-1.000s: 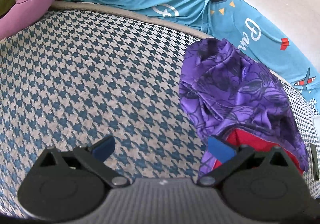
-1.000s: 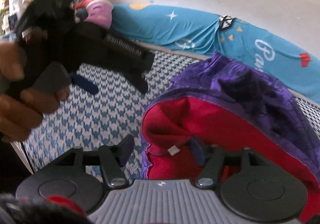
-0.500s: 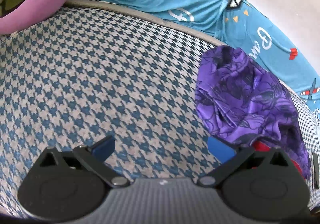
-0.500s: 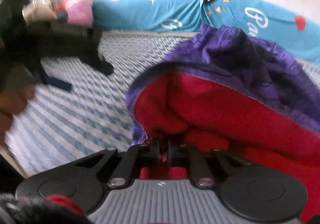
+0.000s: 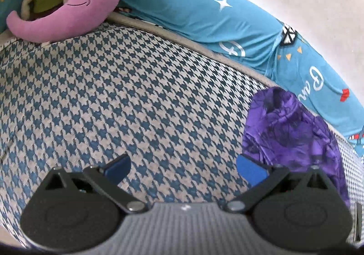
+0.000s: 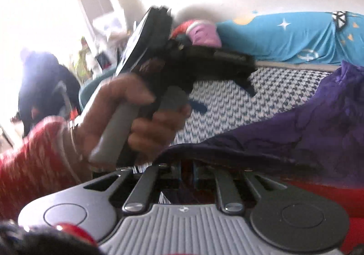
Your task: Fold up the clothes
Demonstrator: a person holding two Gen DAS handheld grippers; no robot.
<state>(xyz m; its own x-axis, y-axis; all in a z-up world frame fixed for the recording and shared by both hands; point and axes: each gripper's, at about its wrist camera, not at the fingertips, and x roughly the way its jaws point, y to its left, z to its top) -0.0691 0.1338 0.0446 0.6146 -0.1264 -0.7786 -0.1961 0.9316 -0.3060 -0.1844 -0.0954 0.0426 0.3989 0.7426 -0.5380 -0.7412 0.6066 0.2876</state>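
Garment (image 6: 307,132) edge lies clamped between right gripper (image 6: 186,172) fingers; left gripper (image 5: 183,166) fingers spread, beside it.

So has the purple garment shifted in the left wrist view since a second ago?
Yes. The purple garment has slid right and down, away from the pink plush toy.

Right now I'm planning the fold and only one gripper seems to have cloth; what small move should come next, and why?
Probably bring the open left gripper rightward to the purple patterned garment with red lining and pinch a free edge. The right gripper is shut on its red-lined edge, while the left one hovers over the bare blue-and-white houndstooth bed cover, holding nothing. Two grips would let the garment be spread flat.
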